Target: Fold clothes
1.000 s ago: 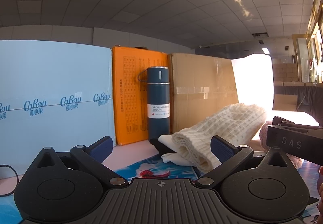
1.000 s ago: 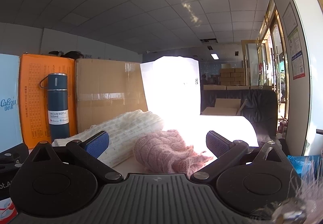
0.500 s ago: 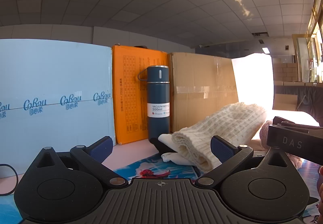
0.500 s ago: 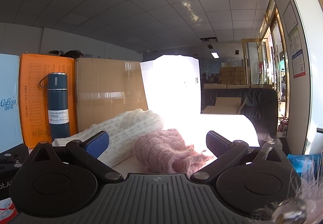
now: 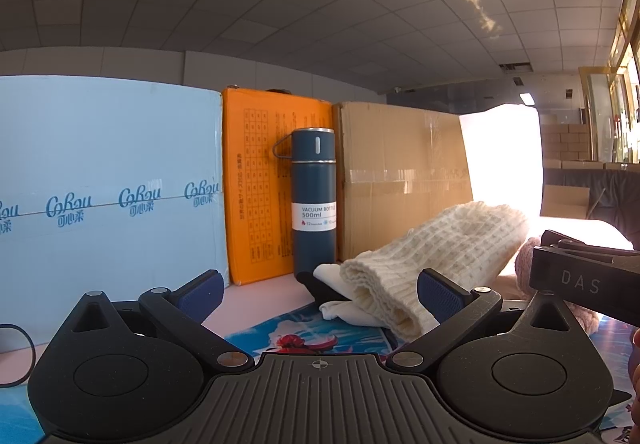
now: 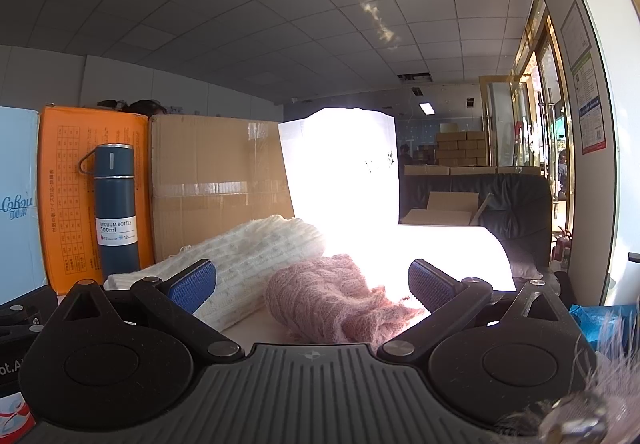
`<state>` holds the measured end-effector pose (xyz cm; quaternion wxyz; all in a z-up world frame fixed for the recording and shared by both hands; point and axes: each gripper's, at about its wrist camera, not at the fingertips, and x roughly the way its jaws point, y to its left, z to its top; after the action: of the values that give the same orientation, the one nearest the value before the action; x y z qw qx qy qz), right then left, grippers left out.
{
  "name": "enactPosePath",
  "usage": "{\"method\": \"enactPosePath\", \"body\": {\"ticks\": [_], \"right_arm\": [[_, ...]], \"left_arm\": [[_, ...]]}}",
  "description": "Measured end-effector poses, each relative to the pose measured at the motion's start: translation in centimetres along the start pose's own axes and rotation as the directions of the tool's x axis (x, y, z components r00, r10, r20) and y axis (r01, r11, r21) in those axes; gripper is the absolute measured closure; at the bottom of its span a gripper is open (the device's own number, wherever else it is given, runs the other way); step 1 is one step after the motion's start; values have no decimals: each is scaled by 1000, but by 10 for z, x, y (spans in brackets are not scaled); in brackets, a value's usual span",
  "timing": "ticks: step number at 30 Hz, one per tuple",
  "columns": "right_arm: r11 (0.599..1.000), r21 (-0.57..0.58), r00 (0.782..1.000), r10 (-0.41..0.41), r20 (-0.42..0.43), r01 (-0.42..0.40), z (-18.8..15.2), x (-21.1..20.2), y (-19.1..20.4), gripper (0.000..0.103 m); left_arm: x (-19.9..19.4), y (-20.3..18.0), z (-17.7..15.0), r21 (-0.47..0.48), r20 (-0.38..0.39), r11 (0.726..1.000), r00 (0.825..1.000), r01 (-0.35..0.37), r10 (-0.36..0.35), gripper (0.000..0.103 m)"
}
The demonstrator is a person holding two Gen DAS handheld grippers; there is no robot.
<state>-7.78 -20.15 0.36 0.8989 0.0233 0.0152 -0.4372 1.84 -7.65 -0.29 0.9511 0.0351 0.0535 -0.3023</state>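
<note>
Left hand-held gripper [image 5: 320,294]: fingers spread wide, nothing between them. Right hand-held gripper [image 6: 312,282]: likewise spread, empty. A cream knit garment [image 5: 432,256] lies rolled on the desk [image 5: 256,298] ahead of both, resting over a white cloth [image 5: 332,274] — its far end against the cardboard box [image 5: 400,179]. A pink knit garment [image 6: 332,296] lies crumpled just right of it, touching. A blue vacuum bottle [image 5: 314,199] stands upright at far left, before an orange box [image 5: 256,187].

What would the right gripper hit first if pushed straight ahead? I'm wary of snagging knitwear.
Most likely the pink knit: it lies heaped between the open fingers of the right gripper, directly ahead. The cream knit sits left of that line. Depth is uncertain.
</note>
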Motion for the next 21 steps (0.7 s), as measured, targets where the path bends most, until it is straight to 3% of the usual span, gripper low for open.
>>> {"method": "enactPosePath", "body": {"ticks": [21], "right_arm": [[1000,0,1000,4,-2,-4,0,1,0,0]], "left_arm": [[1,1,0,-2,-5,1000,1000,1,-1,0]]}}
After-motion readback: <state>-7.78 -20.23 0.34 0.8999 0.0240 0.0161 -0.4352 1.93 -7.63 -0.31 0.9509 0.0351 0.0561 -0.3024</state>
